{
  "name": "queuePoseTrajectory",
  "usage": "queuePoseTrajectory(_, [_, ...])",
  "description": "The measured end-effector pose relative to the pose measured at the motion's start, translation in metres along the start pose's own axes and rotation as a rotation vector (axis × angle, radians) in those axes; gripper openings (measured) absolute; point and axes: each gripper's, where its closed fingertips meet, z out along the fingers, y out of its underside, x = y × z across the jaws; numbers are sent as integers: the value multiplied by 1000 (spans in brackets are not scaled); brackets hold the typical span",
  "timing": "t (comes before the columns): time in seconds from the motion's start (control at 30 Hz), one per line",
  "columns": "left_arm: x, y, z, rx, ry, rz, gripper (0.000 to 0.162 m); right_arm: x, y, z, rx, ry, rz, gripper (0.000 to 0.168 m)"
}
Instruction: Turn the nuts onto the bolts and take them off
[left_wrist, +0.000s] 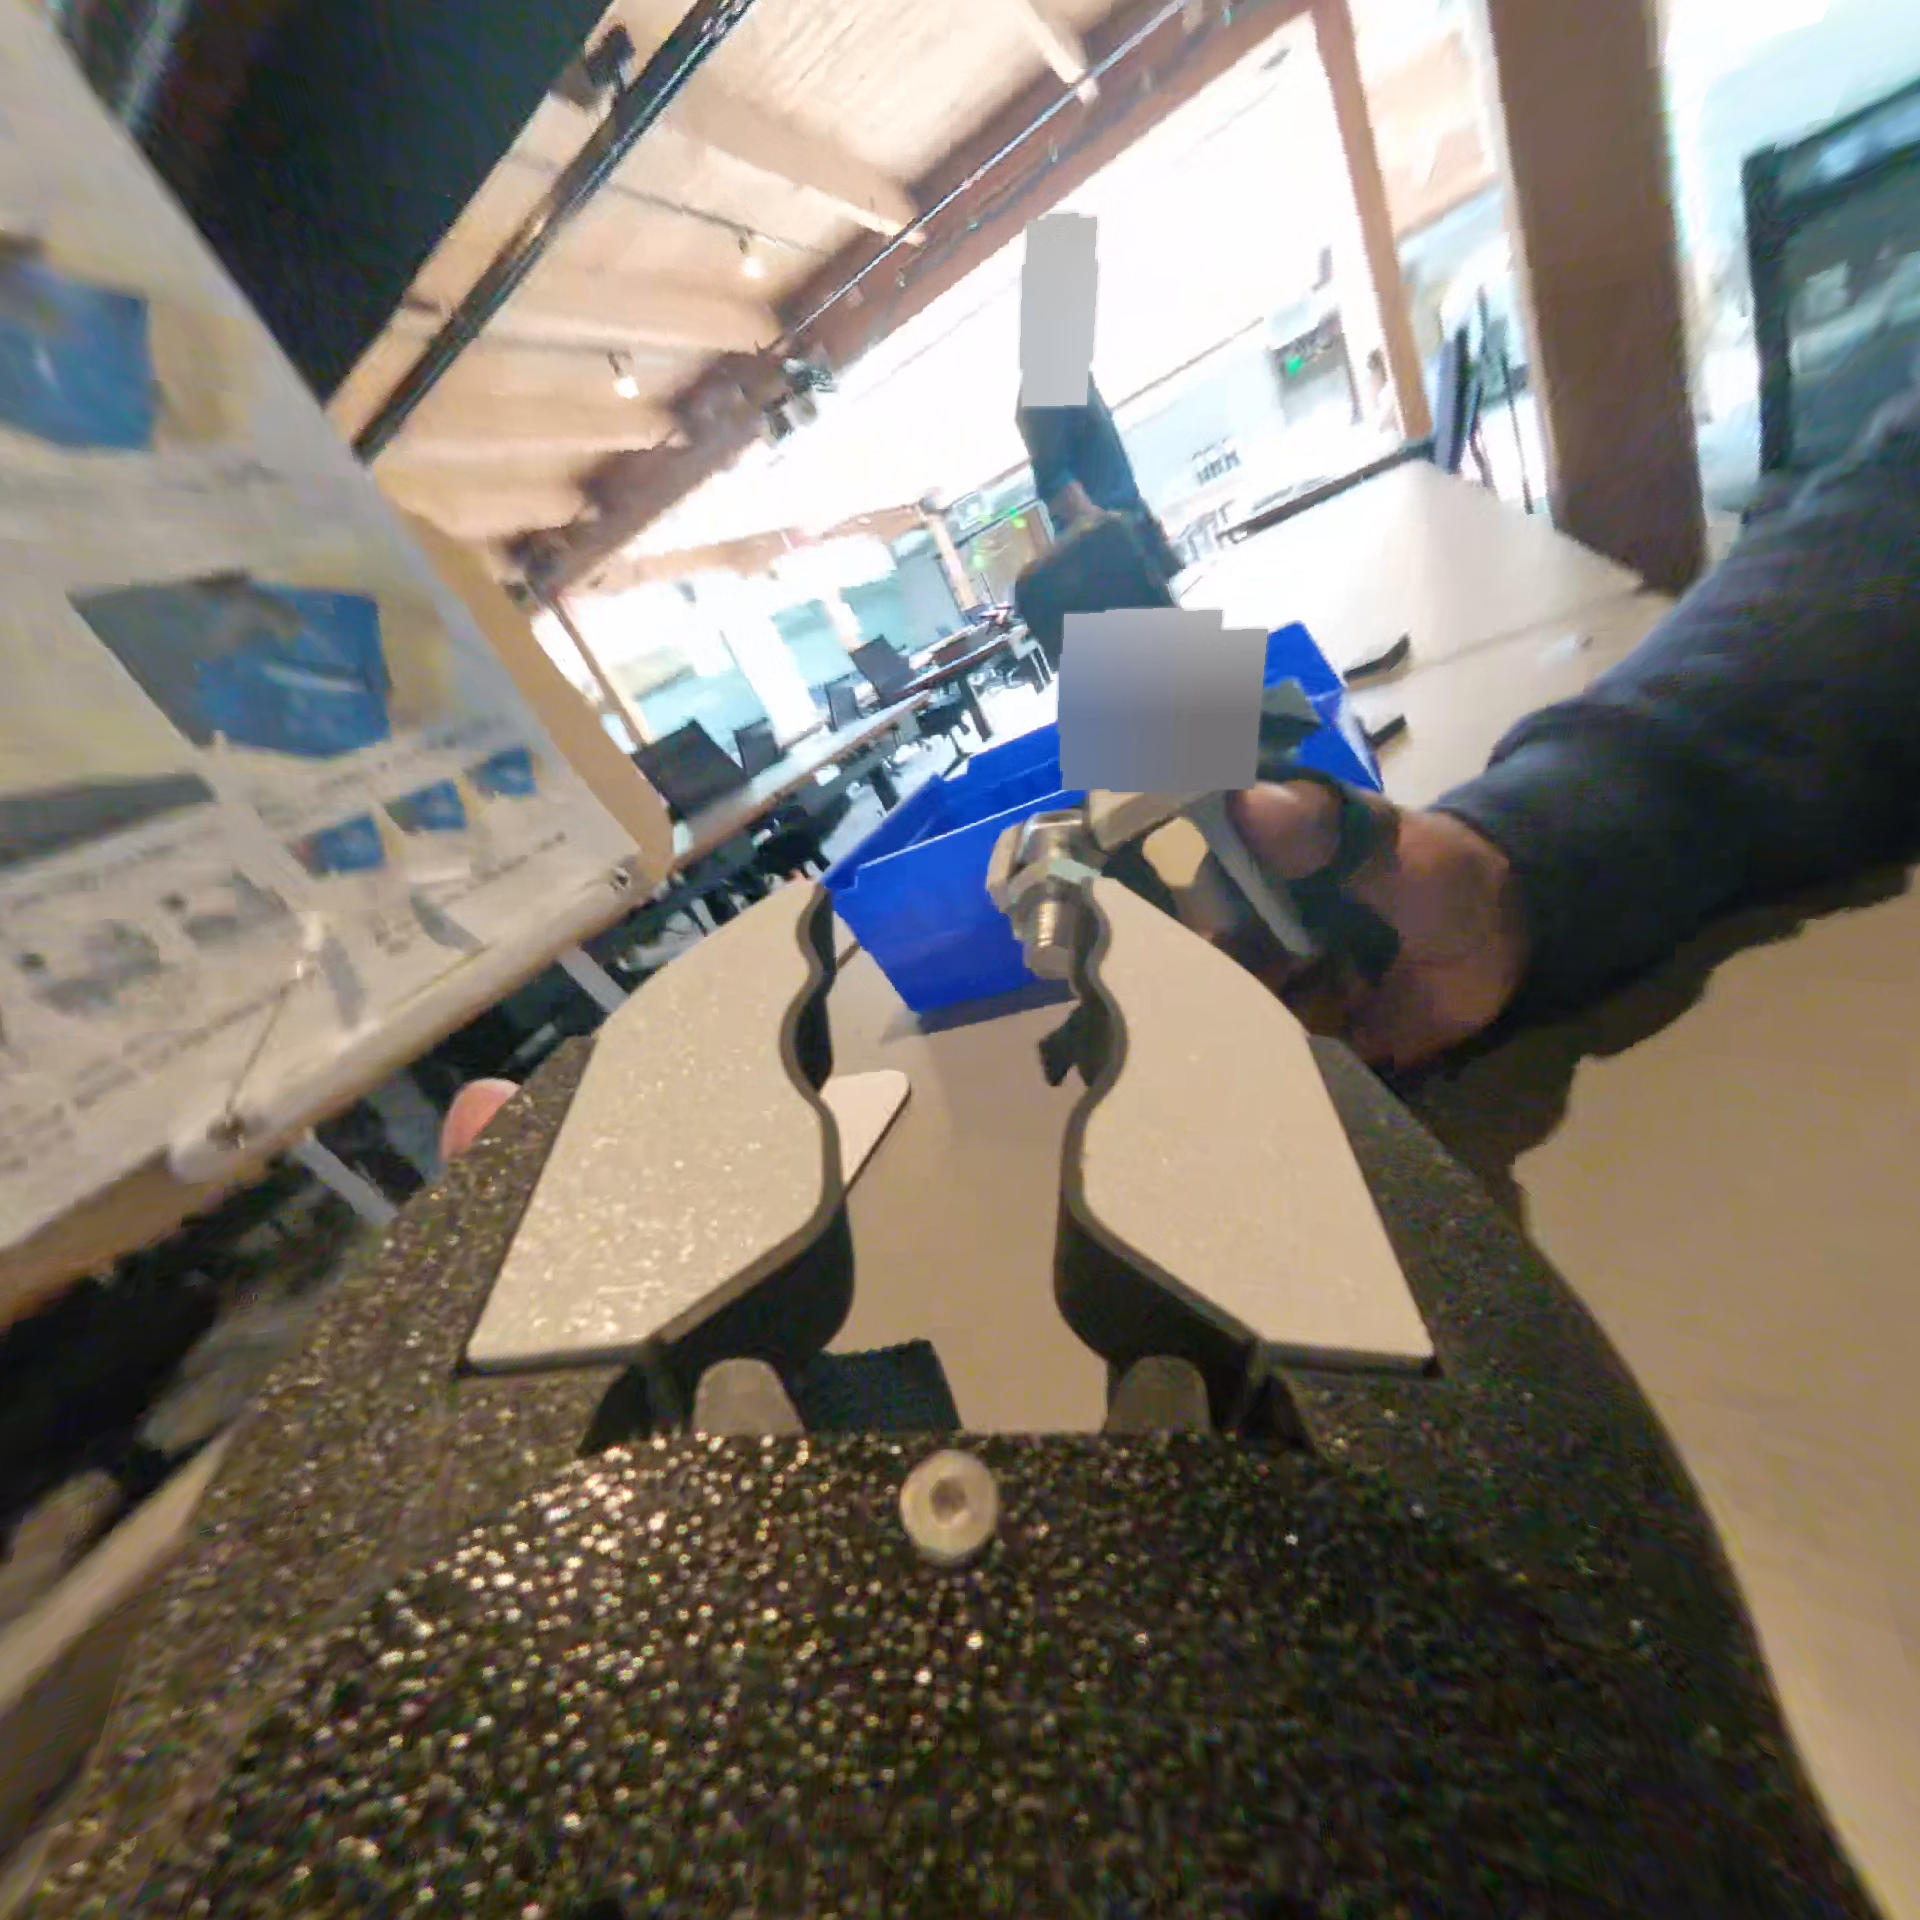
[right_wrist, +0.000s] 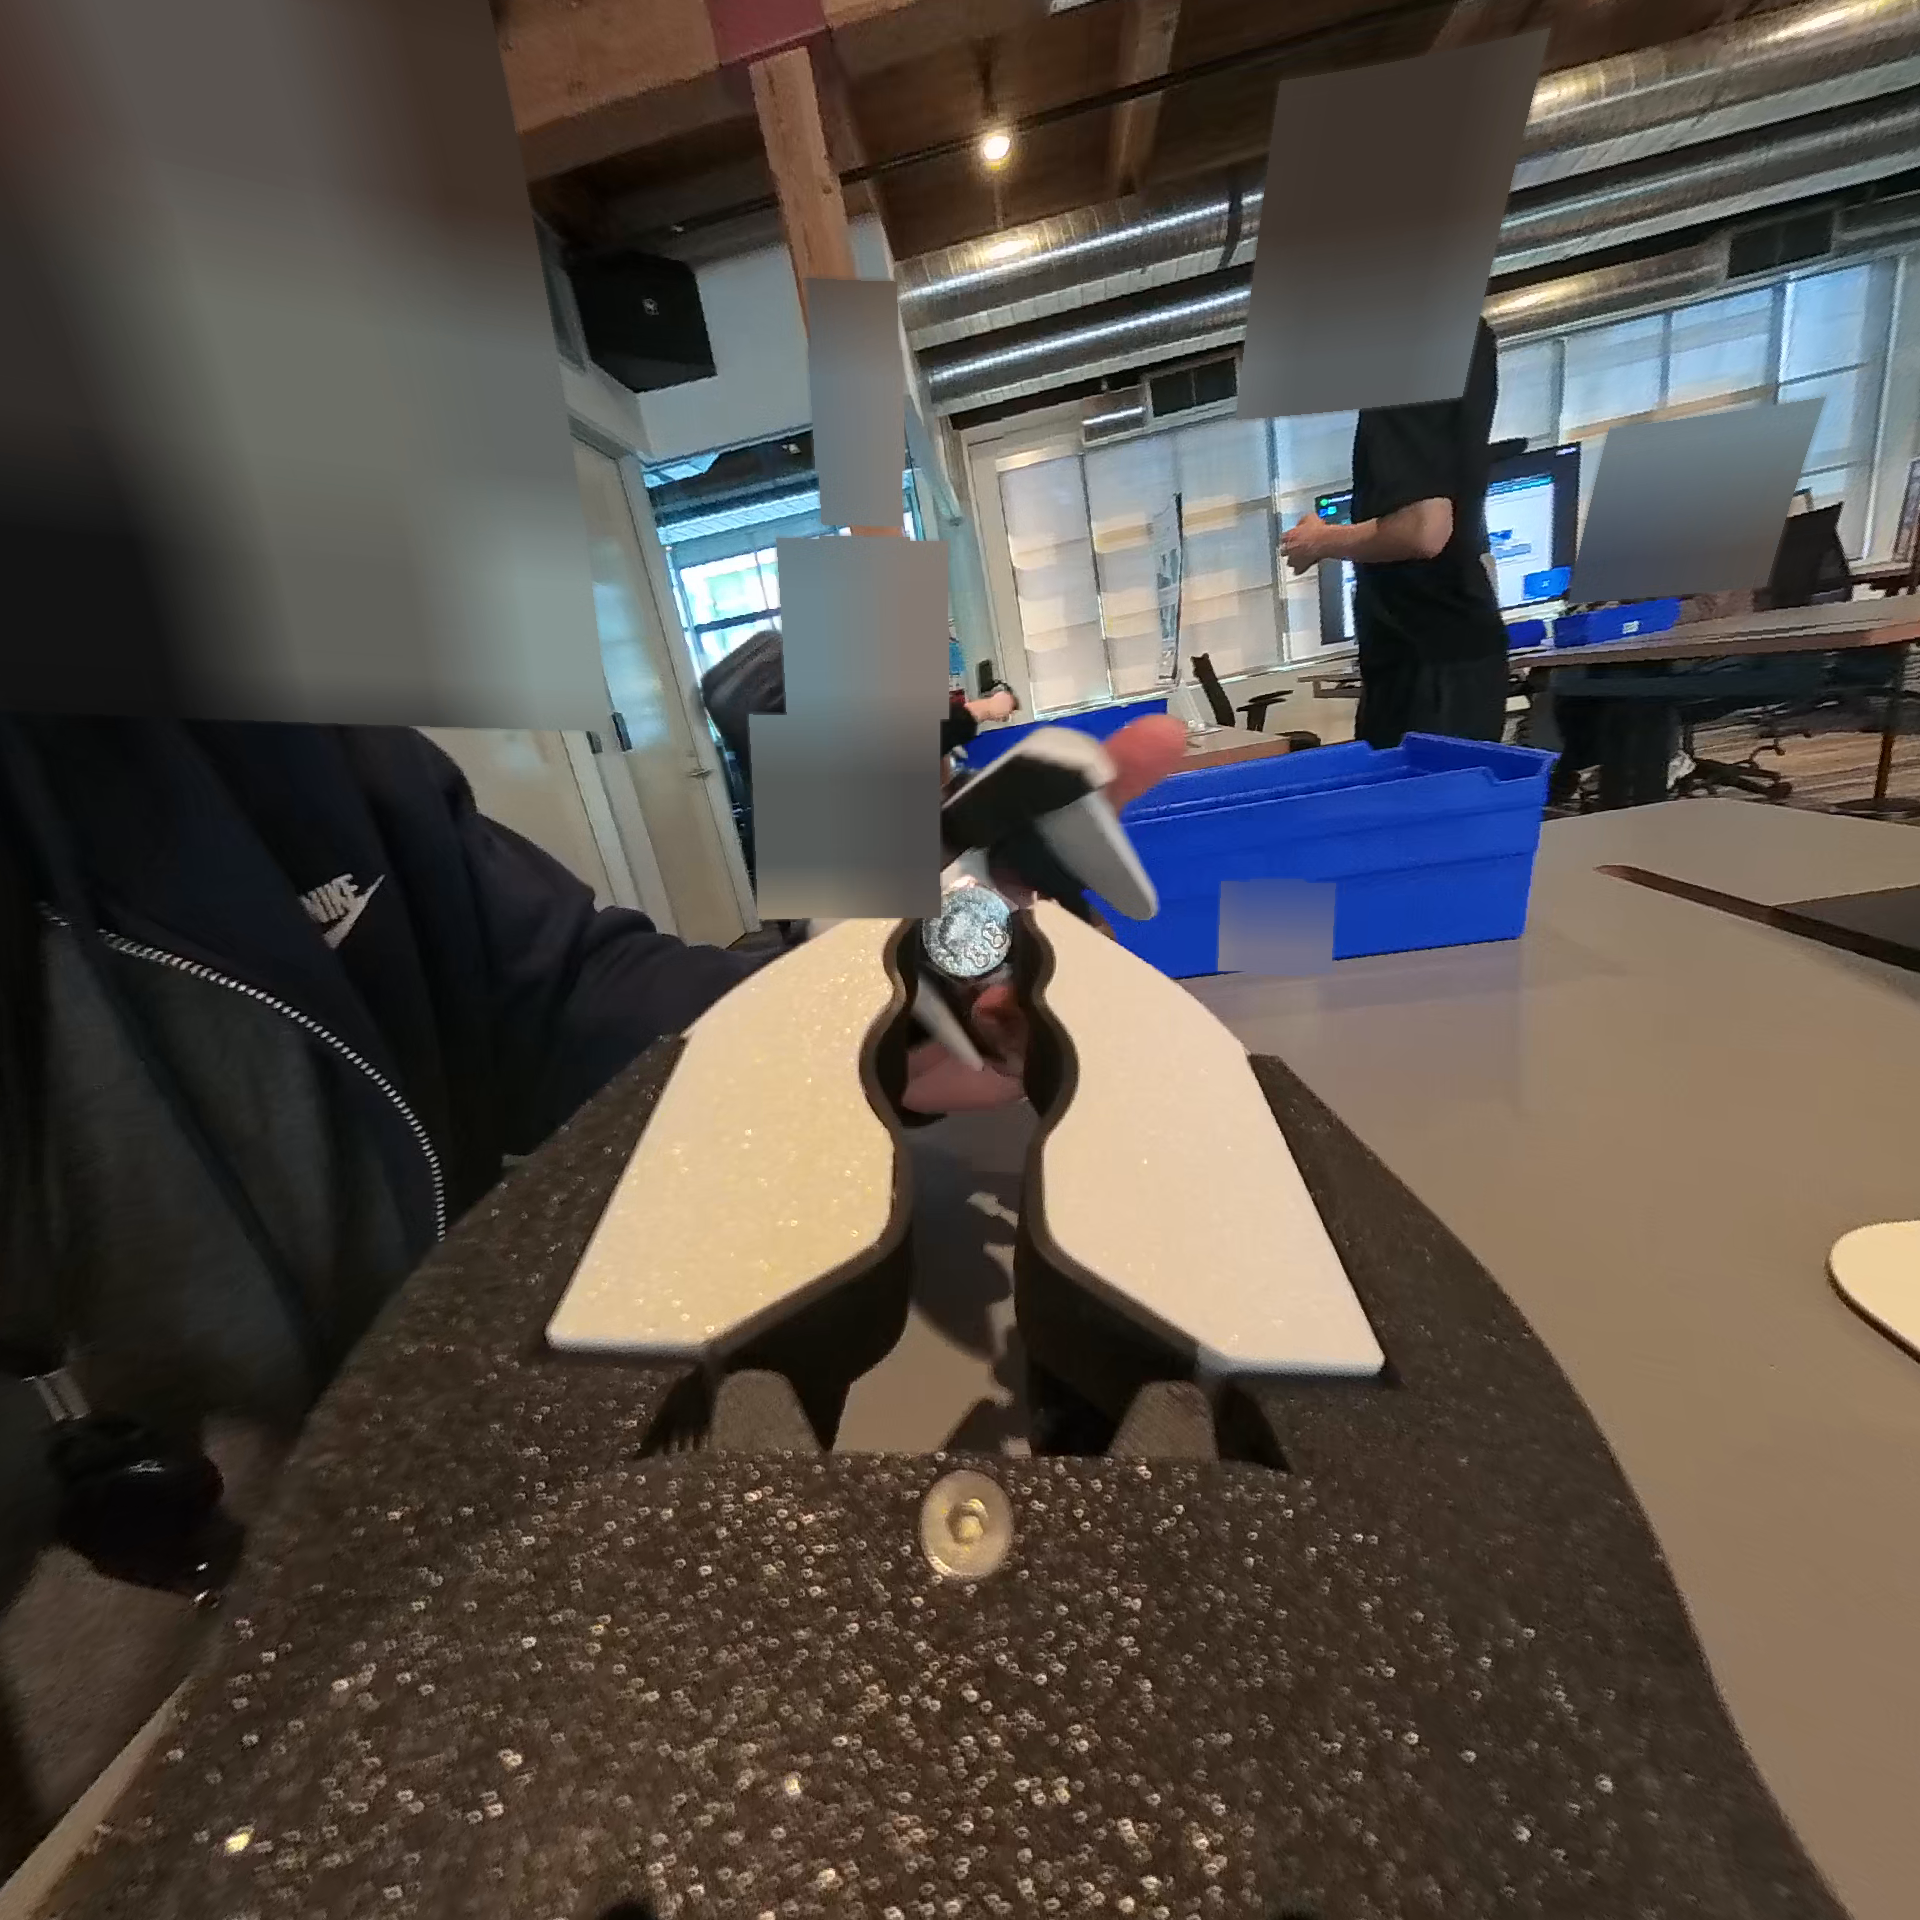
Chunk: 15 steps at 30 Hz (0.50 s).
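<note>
Bolt (right_wrist: 966, 940), shiny steel with a round head, sits clamped between your right gripper's (right_wrist: 968, 951) white fingertips; its hexagonal nut (left_wrist: 1049, 868) seems threaded on; your left gripper (left_wrist: 956, 935) gapes apart.

open-plan office | desks (right_wrist: 1714, 634), office chairs (left_wrist: 691, 764), exposed ducts (right_wrist: 1091, 249)

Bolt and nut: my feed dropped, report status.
Left gripper open, beside bolt tip. Right gripper shut on bolt head. Nut threaded on bolt. No obstruction seen.
</note>
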Motion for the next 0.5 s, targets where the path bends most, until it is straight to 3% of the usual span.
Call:
queuePoseTrajectory(0.27, [21,6,6,-39,34,185,43,-2,1,1,-9,-8,-10,16])
queuePoseTrajectory(0.37, [22,6,6,-48,28,217,38,-4,3,3,-20,-13,-16,16])
queuePoseTrajectory(0.5, [21,3,4,-61,-33,401,29,-4,3,3,-18,-19,-10,16])
